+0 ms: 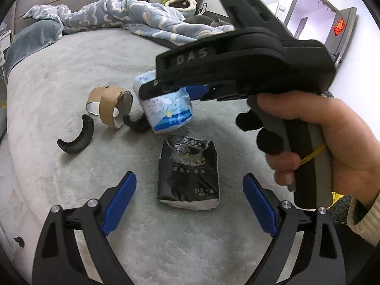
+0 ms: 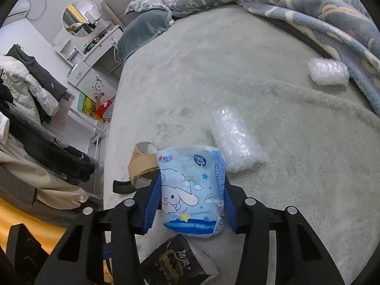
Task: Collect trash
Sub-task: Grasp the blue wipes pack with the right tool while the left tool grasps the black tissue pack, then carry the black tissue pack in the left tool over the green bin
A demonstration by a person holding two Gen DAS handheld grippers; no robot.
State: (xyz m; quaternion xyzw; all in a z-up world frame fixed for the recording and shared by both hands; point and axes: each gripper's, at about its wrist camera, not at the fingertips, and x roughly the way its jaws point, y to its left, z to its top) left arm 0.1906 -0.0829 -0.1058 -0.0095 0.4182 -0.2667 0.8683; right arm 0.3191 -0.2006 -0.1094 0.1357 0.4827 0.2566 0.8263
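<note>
In the right wrist view, the right gripper [image 2: 190, 204] has its blue ribbed fingers [image 2: 152, 201] clamped on the two sides of a light-blue tissue pack [image 2: 190, 190], which sits upright between them at lower centre, a cartoon rabbit printed on its glossy, soft-cornered wrapper. Below it at the bottom edge lies a black tissue pack [image 2: 175, 263], crinkled plastic with a white end. In the left wrist view, the left gripper [image 1: 190, 204] holds its blue fingers [image 1: 120, 204] wide apart at the bottom of the frame, with the black pack lying on the bed [image 1: 71, 71] in the gap just beyond them, untouched. A hand [image 1: 332, 152] at right centre wraps the right gripper's handle, tilting it down and leftward onto the blue pack.

Just left of the blue pack curl torn brown cardboard strips [image 1: 110, 106], and beside them two curved black pieces [image 1: 78, 137]. Farther up in the right wrist view, two rolls of clear bubble wrap [image 2: 235, 137] lie on the pale, plush cover. A rumpled blue patterned blanket [image 2: 308, 9] fills the upper right.
</note>
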